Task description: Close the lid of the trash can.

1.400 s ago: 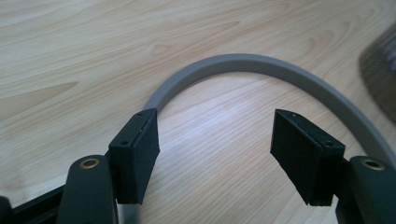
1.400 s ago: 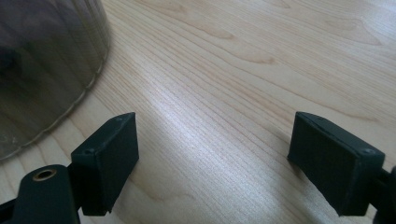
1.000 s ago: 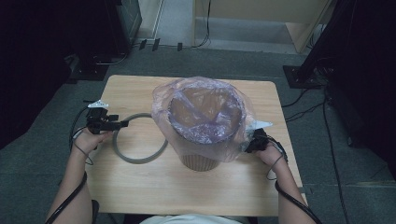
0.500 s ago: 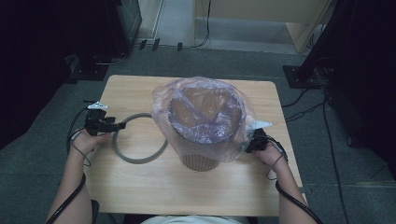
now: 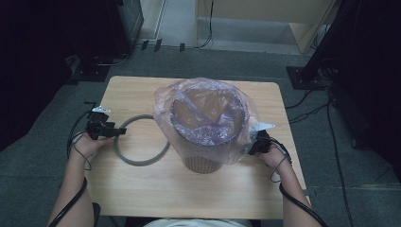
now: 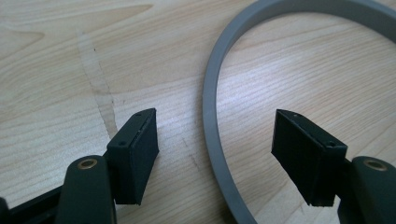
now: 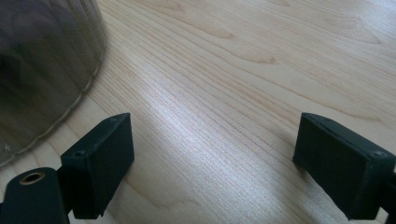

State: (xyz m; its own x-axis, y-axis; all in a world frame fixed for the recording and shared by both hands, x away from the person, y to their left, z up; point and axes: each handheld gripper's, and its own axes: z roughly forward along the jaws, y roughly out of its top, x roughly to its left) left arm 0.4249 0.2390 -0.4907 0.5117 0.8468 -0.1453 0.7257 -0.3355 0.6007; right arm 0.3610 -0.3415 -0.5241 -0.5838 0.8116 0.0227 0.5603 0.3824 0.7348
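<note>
- The plastic-lined brown ribbed bin stands mid-way on the light wooden table.
- The flat grey plastic ring lies just left of it.

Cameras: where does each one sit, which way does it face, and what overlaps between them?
High view: above the person's side, facing forward and down on the table, bin, ring; both forearms, left tool, right tool show.
Left gripper view: on the left tool, facing down along its open jaws astride the ring.
Right gripper view: on the right tool, open jaws over bare table, bag at left.
Shared: ring in high and left gripper views.
</note>
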